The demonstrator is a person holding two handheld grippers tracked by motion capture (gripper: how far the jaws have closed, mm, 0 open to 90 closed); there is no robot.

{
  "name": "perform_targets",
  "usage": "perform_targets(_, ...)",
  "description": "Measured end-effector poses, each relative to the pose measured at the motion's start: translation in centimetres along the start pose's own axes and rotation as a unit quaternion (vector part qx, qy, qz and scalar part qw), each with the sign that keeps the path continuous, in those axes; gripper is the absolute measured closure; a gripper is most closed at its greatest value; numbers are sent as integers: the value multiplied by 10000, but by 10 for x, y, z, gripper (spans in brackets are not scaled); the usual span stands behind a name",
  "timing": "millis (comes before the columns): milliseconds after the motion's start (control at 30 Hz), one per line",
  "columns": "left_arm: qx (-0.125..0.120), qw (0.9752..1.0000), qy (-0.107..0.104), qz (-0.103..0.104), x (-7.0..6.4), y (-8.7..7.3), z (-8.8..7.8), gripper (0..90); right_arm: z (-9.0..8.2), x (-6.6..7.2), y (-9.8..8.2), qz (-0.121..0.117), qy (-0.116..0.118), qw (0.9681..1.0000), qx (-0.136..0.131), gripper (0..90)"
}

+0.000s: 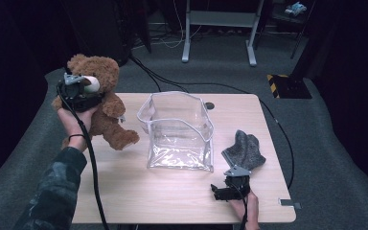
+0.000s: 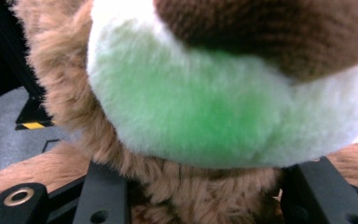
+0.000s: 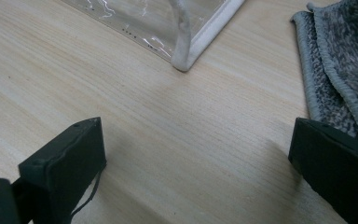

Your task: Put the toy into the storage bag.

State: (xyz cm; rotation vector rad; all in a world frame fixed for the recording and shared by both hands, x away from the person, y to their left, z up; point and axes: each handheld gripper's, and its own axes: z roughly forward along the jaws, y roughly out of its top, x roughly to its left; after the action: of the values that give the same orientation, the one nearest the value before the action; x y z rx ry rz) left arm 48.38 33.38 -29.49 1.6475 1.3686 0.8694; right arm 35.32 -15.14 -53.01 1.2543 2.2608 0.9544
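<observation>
left gripper (image 1: 82, 91) clamps teddy bear (image 1: 106, 103), lifted at table's 10 o'clock | clear bag (image 1: 178, 130) centre, unfilled | right gripper (image 1: 230, 187) jaws apart, idle at 5 o'clock | bagging not yet done

Close up, a teddy bear (image 2: 186, 196) takes up nearly the whole left gripper view. Its pale muzzle (image 2: 205, 116), tinged green in the middle, sits just above the left gripper (image 2: 196, 200), and a dark brown knitted nose (image 2: 270, 32) tops it at the upper right. Light brown fur lies between the two black fingers (image 2: 100, 193), which press against it on either side low in the picture. At the far left, past the fur, a patch of grey floor (image 2: 9, 135) shows, with a yellow-and-black striped strip (image 2: 32, 125) on it.
</observation>
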Motion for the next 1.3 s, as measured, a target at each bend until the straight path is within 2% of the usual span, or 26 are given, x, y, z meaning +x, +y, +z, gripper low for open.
perform_targets(233,40,10000,-7,70,-7,14,5,517,0,0,0,-14,0,10000,-5,29)
perform_targets(567,-66,9997,89,220,-16,41,4,516,0,0,0,0,-1,10000,-2,29)
perform_targets(767,-219,9992,216,237,-17,60,1,514,0,0,0,-8,0,10000,-7,29)
perform_targets(967,-332,9990,214,217,-21,78,-5,513,0,0,0,-8,0,10000,-9,29)
perform_targets(1133,-443,9985,220,220,-28,91,-6,512,0,0,0,9,1,10000,-2,29)
perform_targets(1300,-527,9981,158,273,-42,100,-4,511,0,0,0,0,2,10000,-3,29)
